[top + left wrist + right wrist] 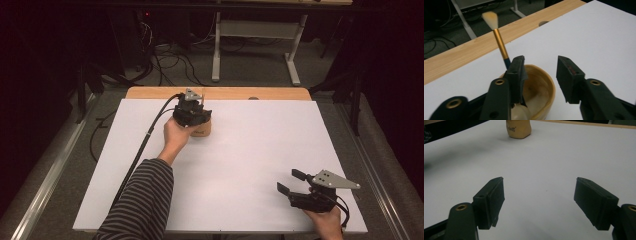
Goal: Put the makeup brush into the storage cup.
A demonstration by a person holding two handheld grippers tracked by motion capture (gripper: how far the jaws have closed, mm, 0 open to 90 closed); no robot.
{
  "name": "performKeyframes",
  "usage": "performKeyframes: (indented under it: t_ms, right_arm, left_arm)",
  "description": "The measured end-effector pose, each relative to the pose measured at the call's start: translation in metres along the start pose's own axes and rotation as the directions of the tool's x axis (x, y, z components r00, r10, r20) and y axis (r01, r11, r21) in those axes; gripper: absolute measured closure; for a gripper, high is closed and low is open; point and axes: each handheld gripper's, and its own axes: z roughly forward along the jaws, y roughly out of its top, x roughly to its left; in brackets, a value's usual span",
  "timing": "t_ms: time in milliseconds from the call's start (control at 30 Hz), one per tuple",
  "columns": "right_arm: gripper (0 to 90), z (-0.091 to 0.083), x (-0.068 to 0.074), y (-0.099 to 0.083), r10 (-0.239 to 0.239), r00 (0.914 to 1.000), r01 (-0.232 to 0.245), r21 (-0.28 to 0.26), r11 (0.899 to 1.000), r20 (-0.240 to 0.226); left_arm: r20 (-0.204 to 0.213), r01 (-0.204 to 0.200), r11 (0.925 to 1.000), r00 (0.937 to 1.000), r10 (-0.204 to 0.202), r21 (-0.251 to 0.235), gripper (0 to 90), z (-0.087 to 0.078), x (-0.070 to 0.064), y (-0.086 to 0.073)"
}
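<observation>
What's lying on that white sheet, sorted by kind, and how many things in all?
Wooden cup: 1
Brush with a gold ferrule and pale bristles, standing in the cup: 1
Hand-held black tool: 2, the left tool over the cup, the right tool at the near right edge, both open
Total: 4

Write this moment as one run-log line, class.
left gripper: open over wooden cup | brush: upright in cup | right gripper: open, above white sheet
</observation>
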Motion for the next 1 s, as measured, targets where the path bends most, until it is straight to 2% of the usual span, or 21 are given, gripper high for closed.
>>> performKeyframes:
  t_ms: [167,367,467,667,900,1000]
  right_arm:
    - [25.9,0.000,0.000,0.000,0.002,1.0000,-0.002,-0.001,1.000,0.001]
    - [25.8,0.000,0.000,0.000,0.004,1.0000,-0.004,-0.001,1.000,0.002]
    - [25.9,0.001,0.000,0.000,-0.001,1.0000,0.001,0.001,1.000,0.001]
    - [25.9,0.001,0.000,0.000,0.007,1.0000,-0.007,0.001,1.000,0.004]
    - [25.9,0.000,0.001,0.000,0.005,1.0000,-0.005,-0.002,1.000,0.006]
    - [25.9,0.000,0.001,0.000,0.005,1.0000,-0.005,-0.002,1.000,0.007]
  left_arm:
    - [0.035,0.038,0.9988,0.9987,-0.036,-0.033,48.9,-0.012,0.002,-0.003]
    - [0.042,0.019,0.9991,0.9990,-0.018,-0.037,46.1,-0.028,0.004,-0.006]
    - [0.055,0.027,0.9986,0.9982,-0.024,-0.047,45.0,-0.035,0.005,-0.007]
    - [0.088,0.026,0.9991,0.9959,-0.023,-0.033,42.1,-0.042,0.005,-0.006]
    - [0.108,0.021,0.9991,0.9940,-0.017,-0.036,39.2,-0.048,0.002,-0.006]
    - [0.103,0.027,0.9986,0.9945,-0.022,-0.045,37.8,-0.051,0.002,-0.008]
